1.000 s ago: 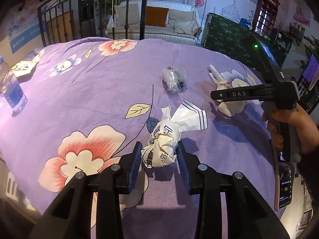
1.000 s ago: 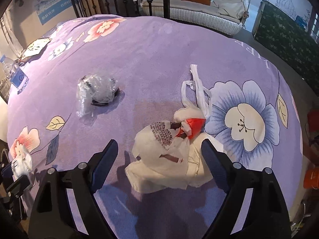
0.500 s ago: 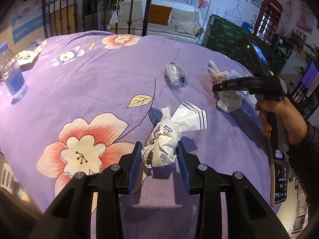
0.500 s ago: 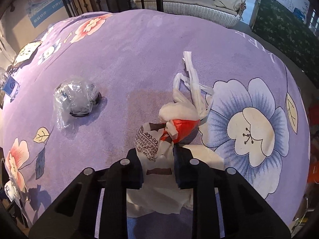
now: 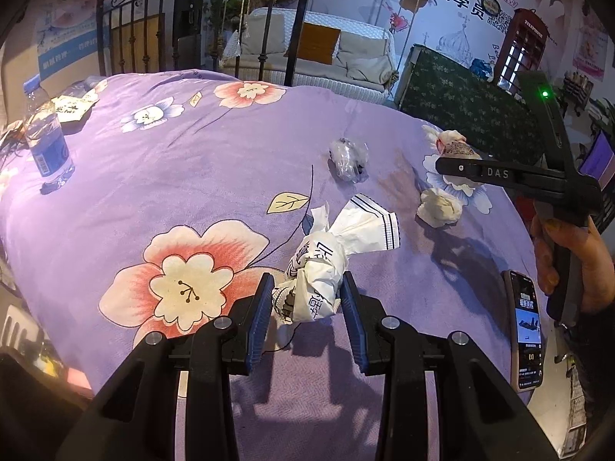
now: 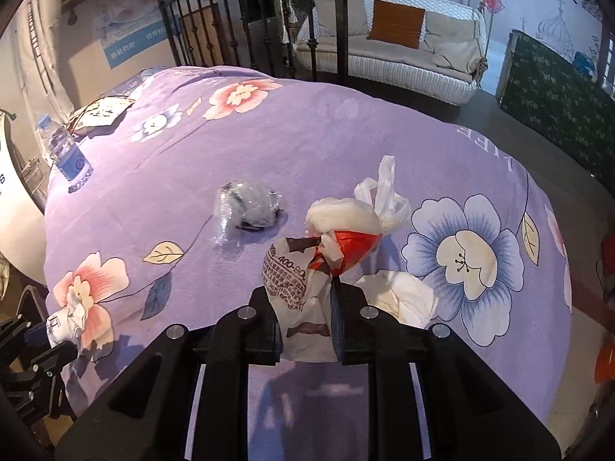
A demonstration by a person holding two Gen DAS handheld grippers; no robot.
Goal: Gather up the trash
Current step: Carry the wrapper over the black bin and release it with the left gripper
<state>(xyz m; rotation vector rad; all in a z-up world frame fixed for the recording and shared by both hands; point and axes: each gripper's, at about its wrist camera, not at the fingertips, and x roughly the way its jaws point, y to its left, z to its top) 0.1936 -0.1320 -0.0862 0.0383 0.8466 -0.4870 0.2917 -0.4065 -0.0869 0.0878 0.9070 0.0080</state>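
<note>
Both wrist views look steeply down along their tool, close over the same purple bedspread (image 5: 184,176); shared: water bottle (image 6: 65,153).

This looks like a furnished display room or themed commercial interior rather than a private home. Ahead of the jaws spreads a bed under a purple floral blanket (image 5: 200,176), ending at a black wrought-iron bedframe (image 5: 161,27). Beyond that rail hangs a white wicker swing sofa (image 6: 388,61) with beige and orange cushions. Printed posters with Chinese lettering (image 5: 457,0) cover the far wall, and a red telephone-booth cabinet (image 5: 519,50) stands to the far right of the jaws.
</note>
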